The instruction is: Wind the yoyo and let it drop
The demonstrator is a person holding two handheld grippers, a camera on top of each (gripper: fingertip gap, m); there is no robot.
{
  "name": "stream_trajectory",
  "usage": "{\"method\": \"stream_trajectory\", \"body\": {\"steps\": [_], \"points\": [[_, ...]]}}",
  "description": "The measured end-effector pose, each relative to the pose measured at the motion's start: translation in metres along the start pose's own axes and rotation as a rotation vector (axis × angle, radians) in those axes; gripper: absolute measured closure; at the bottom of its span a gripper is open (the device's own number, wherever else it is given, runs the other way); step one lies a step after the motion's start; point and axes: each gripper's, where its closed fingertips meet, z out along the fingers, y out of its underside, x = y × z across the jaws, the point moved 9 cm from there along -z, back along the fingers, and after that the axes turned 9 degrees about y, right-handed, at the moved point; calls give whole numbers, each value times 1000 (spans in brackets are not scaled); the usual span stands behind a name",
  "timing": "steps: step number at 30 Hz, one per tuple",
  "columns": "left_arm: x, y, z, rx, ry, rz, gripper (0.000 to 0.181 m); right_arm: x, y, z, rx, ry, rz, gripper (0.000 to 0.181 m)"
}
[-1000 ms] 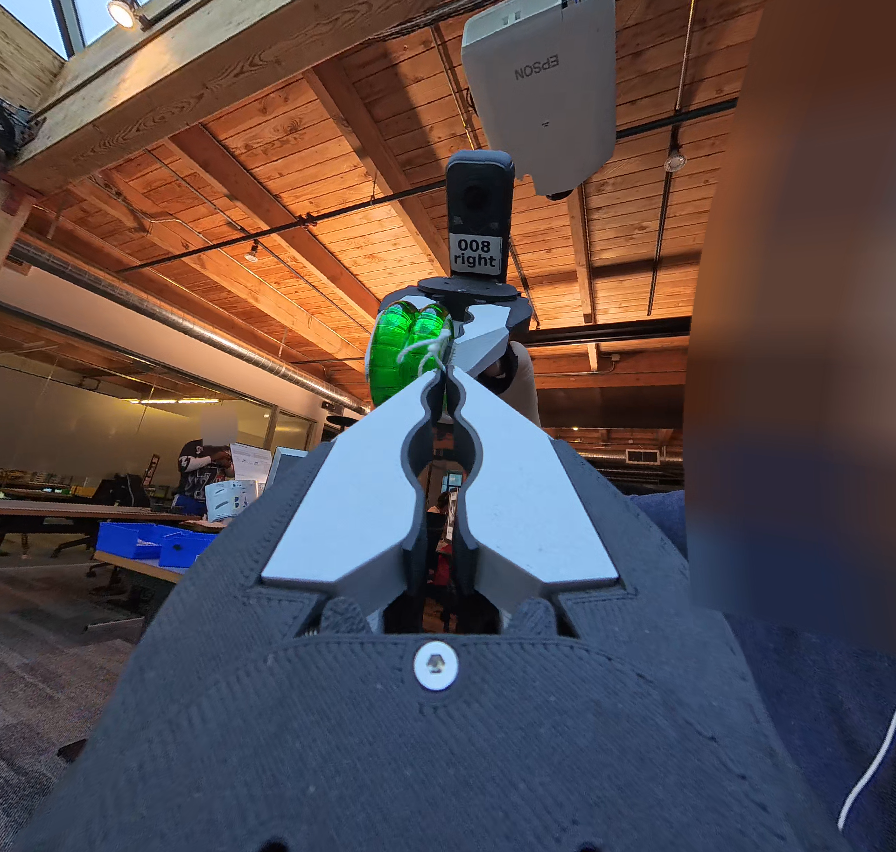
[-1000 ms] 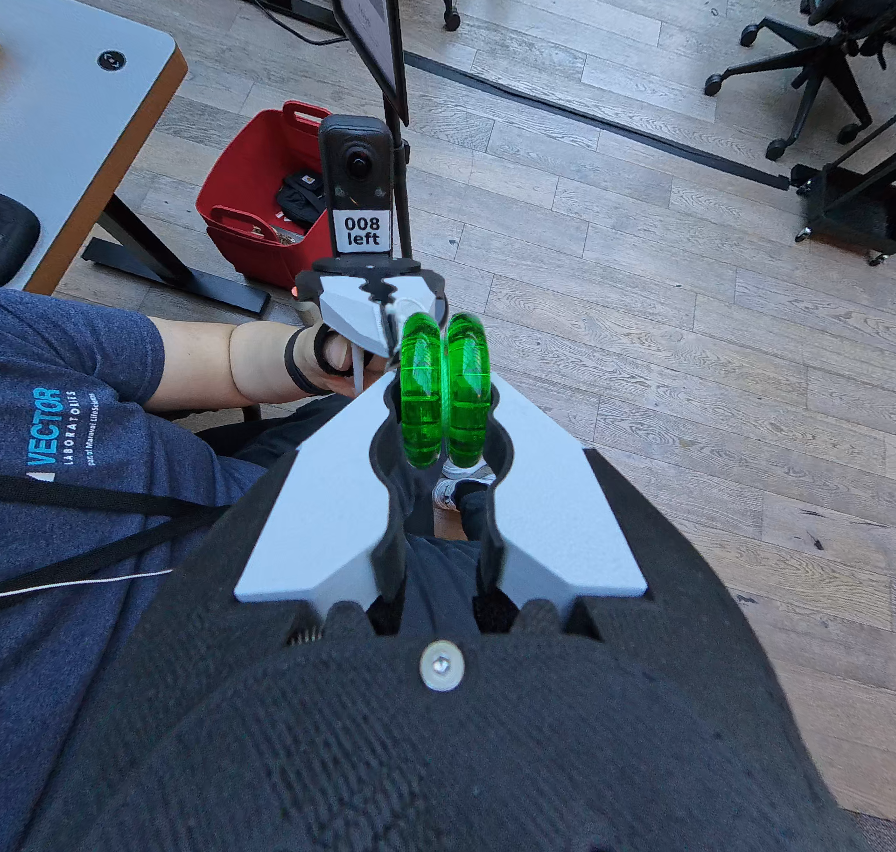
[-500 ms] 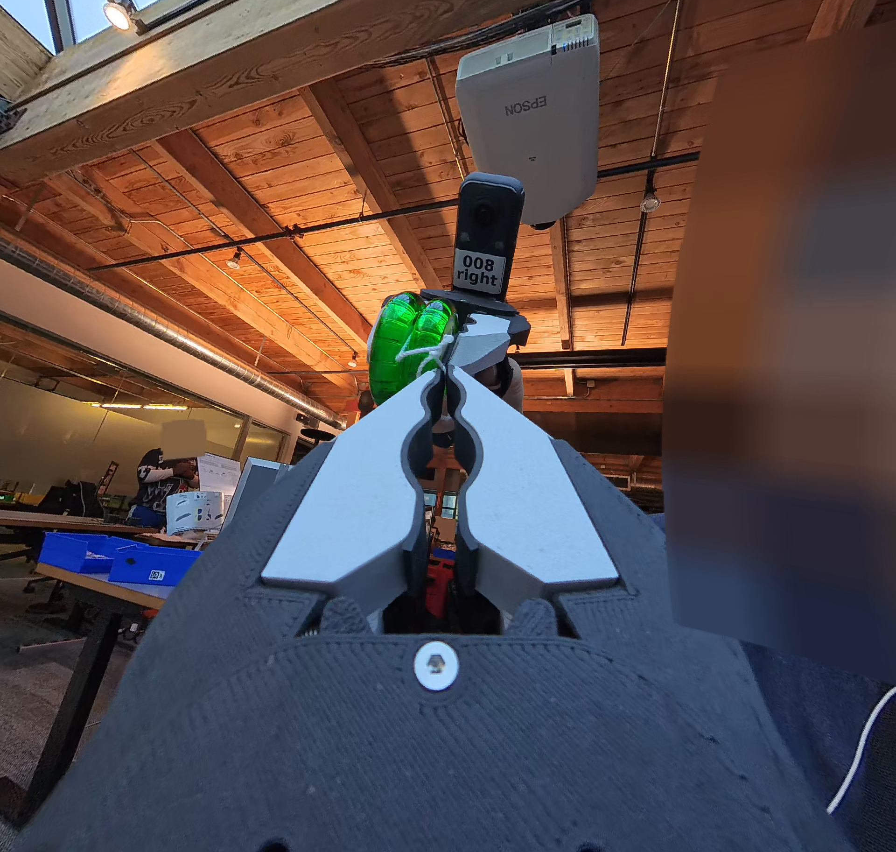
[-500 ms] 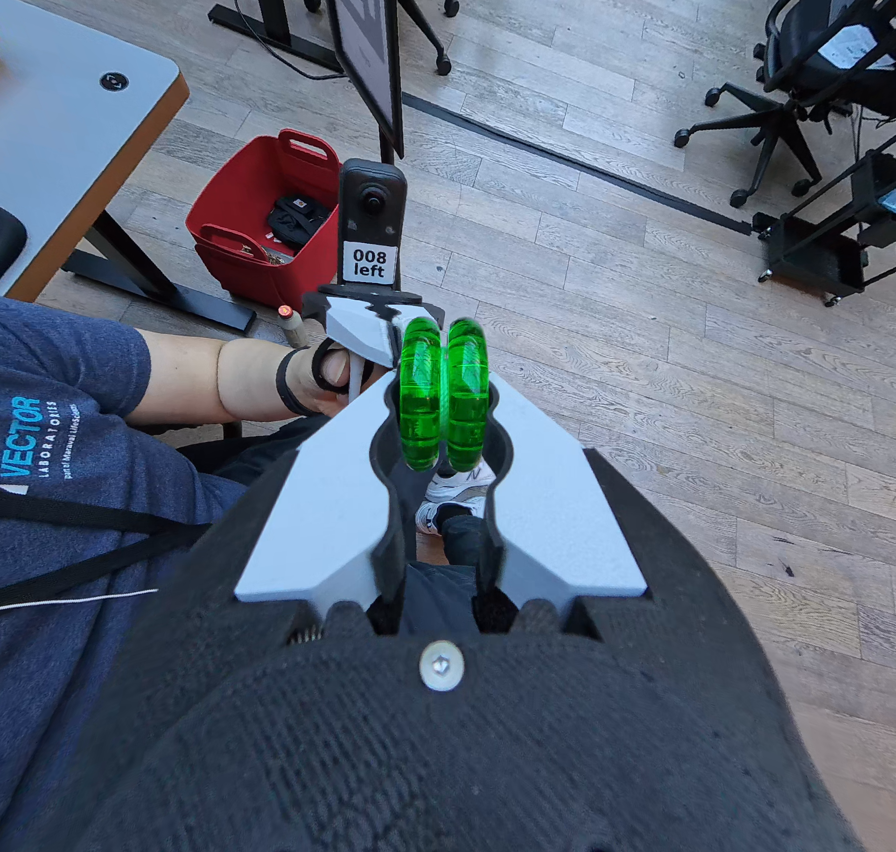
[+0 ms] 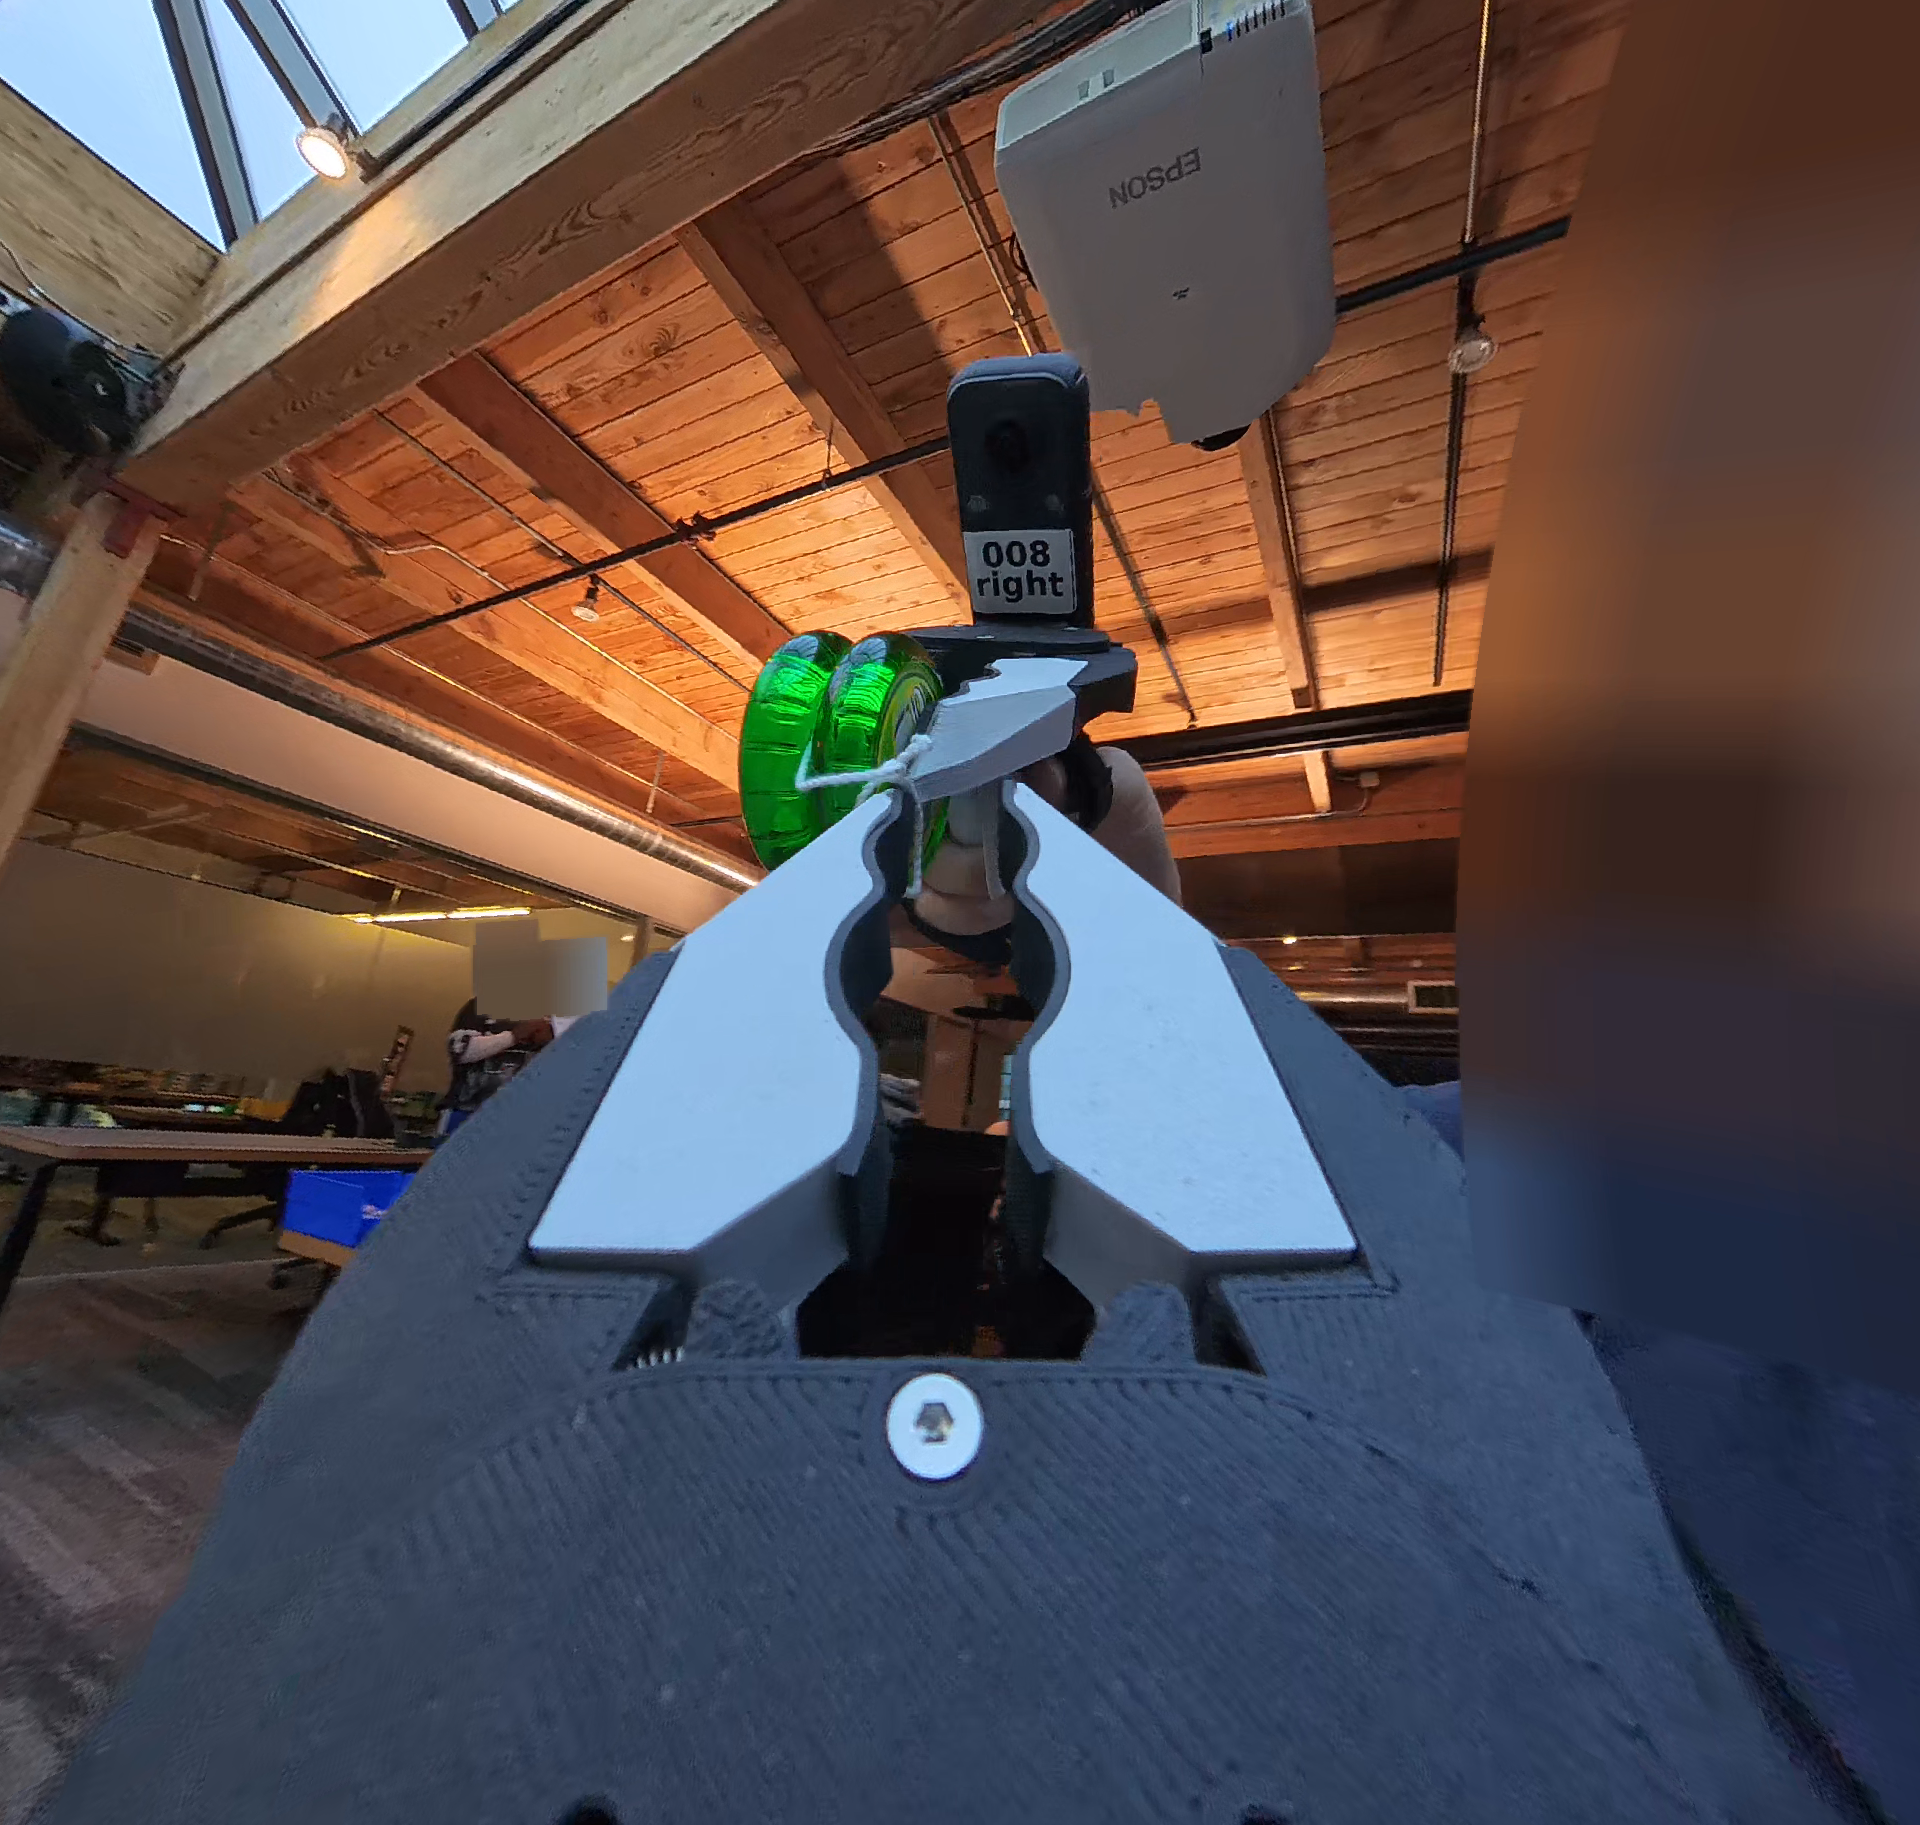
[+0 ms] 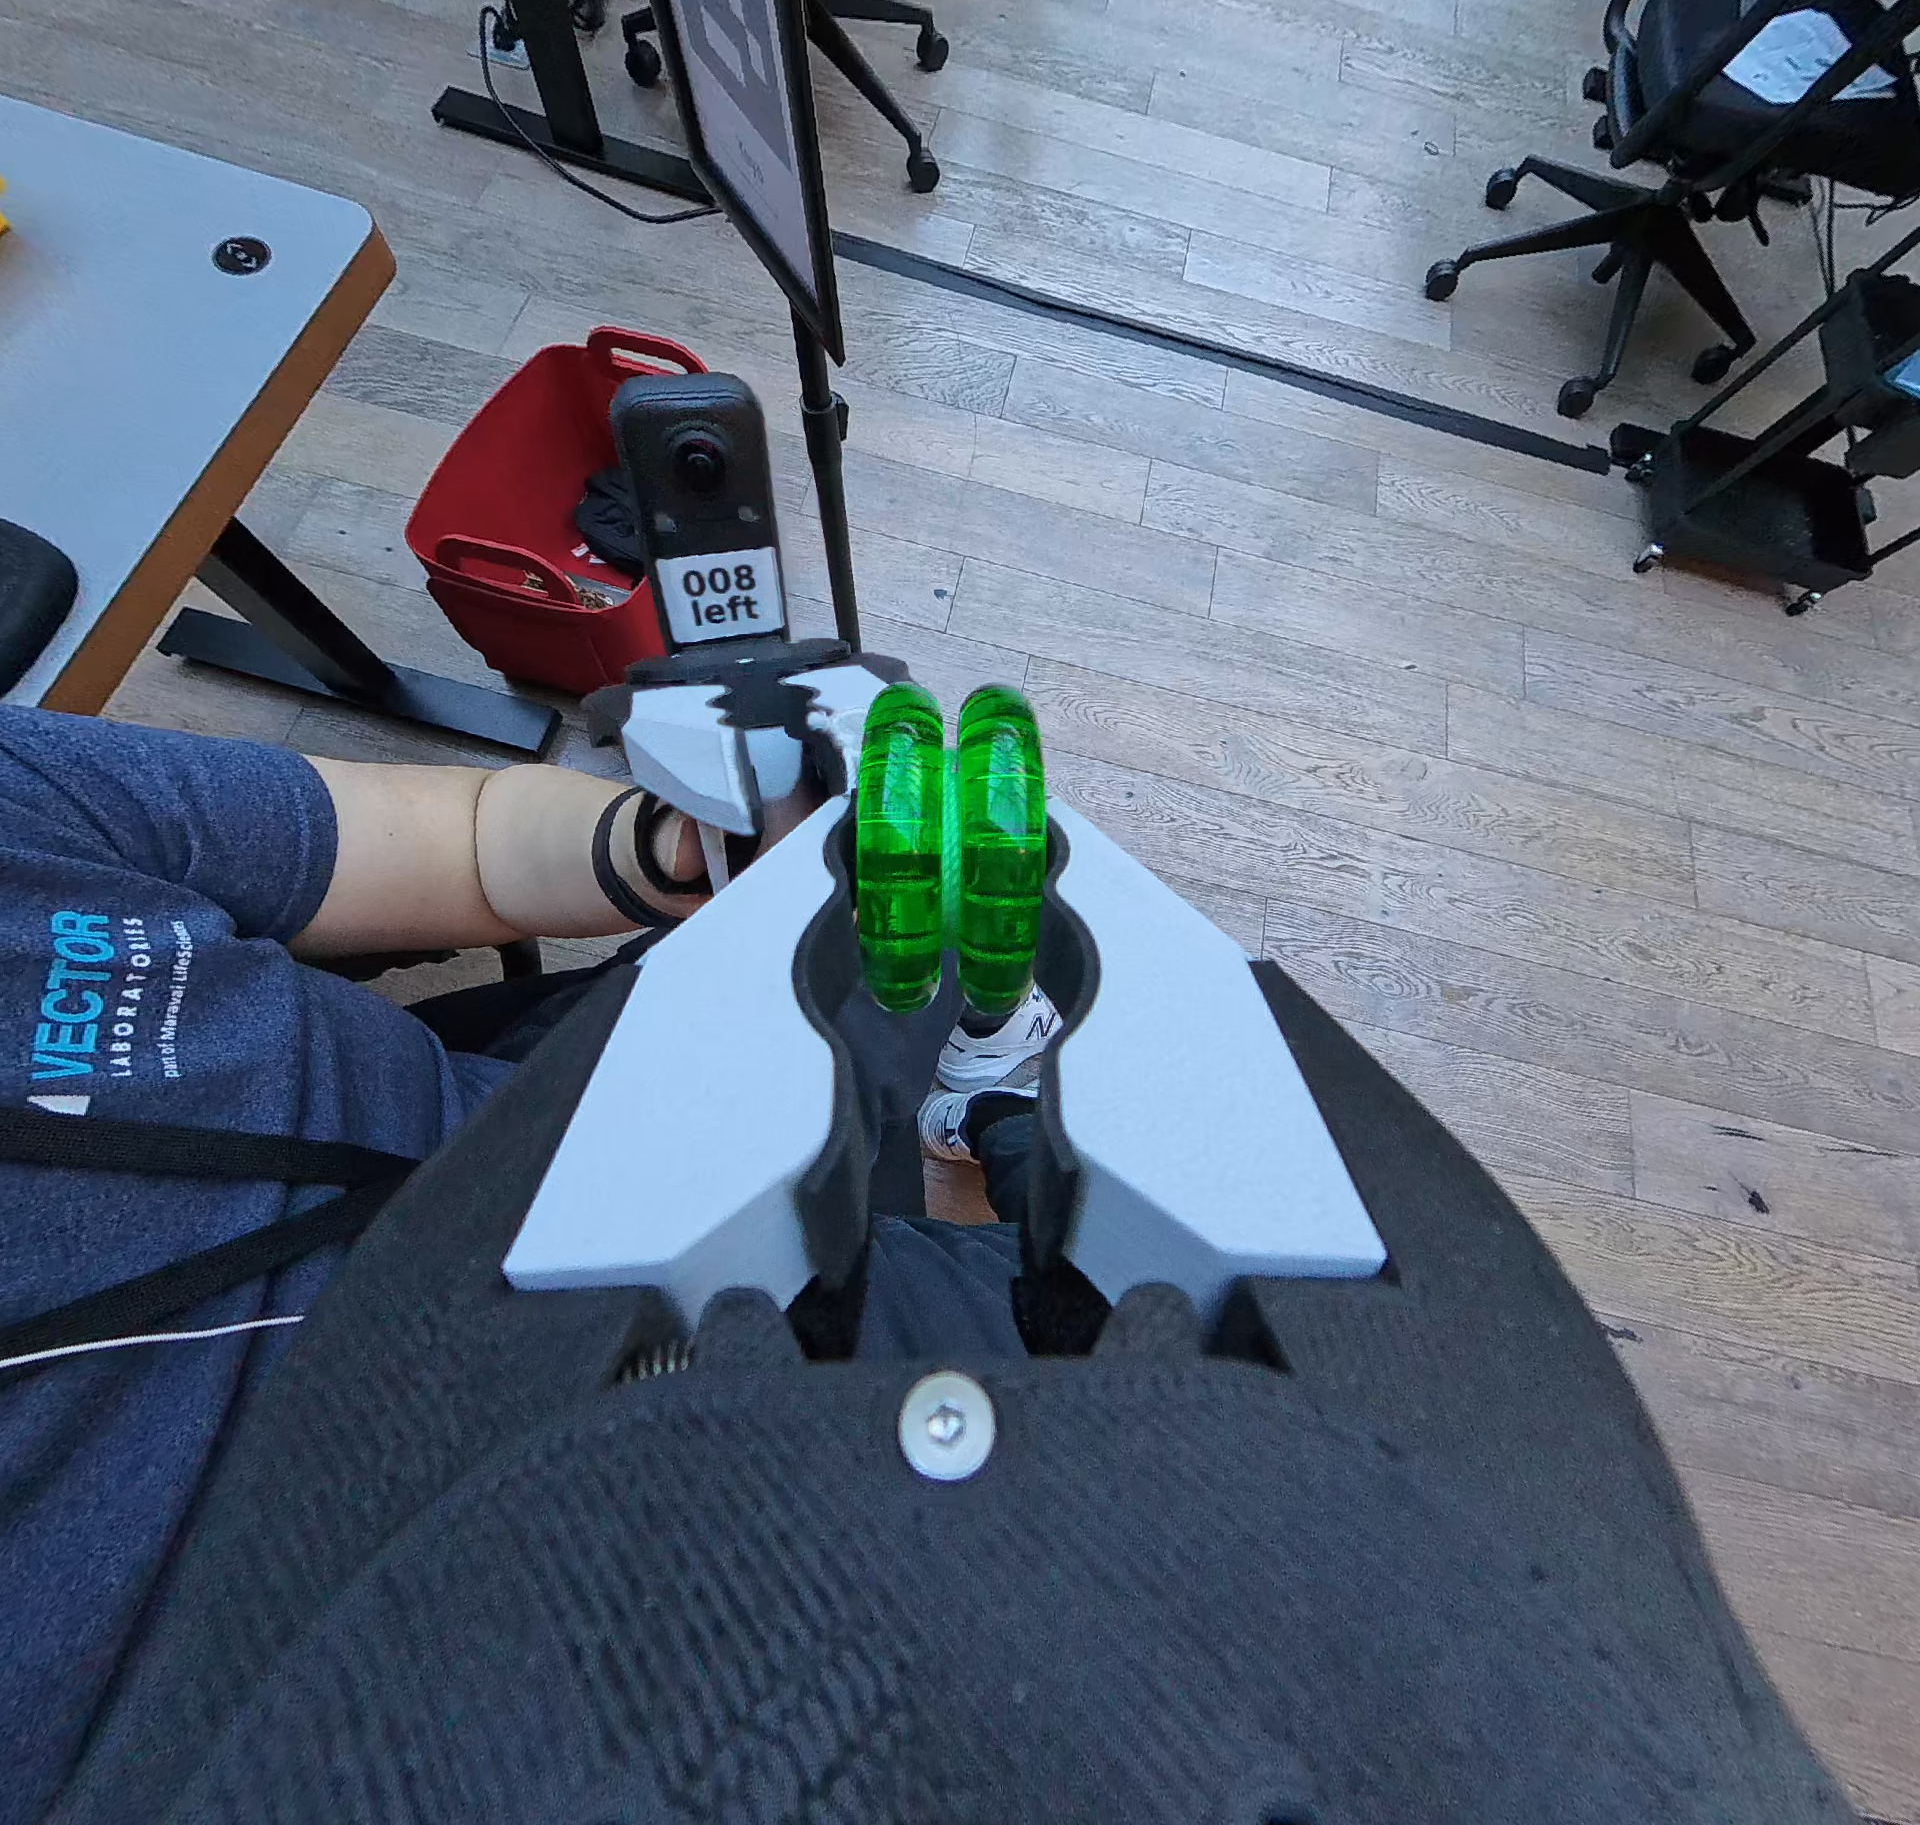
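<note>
The green translucent yoyo (image 6: 899, 892) sits on edge between the fingers of my right gripper (image 6: 948, 819), which is shut on it above the wood floor. In the left wrist view the yoyo (image 5: 810, 747) and the right gripper (image 5: 920, 741) are just beyond my left gripper (image 5: 954, 804). The left gripper's jaws stand a little apart. The white string (image 5: 852, 783) runs from the yoyo over the left fingertip, and its end hangs loose in the gap. The left gripper (image 6: 764, 788) also shows in the right wrist view, just left of the yoyo.
A person's forearm (image 6: 436, 850) and blue shirt are at the left. On the floor are a red basket (image 6: 499, 528), a sign stand (image 6: 748, 92), a grey table (image 6: 135, 321) and office chairs (image 6: 1662, 165). A white projector (image 5: 1164, 186) hangs from the wooden ceiling.
My left gripper's jaws were shut on the string and have parted, so the string now hangs loose between them. The right gripper still holds the yoyo.
</note>
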Motion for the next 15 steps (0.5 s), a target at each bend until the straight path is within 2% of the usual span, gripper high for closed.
{"method": "stream_trajectory", "body": {"steps": [6, 15], "points": [[6, 0, 2, -32, -63, 142, 167, -1, -2, -1, 7, 5, 10, 154], [8, 3, 4, -38, -46, 132, 162, -3, -4, 0, -8, 15, -42, 154]]}}
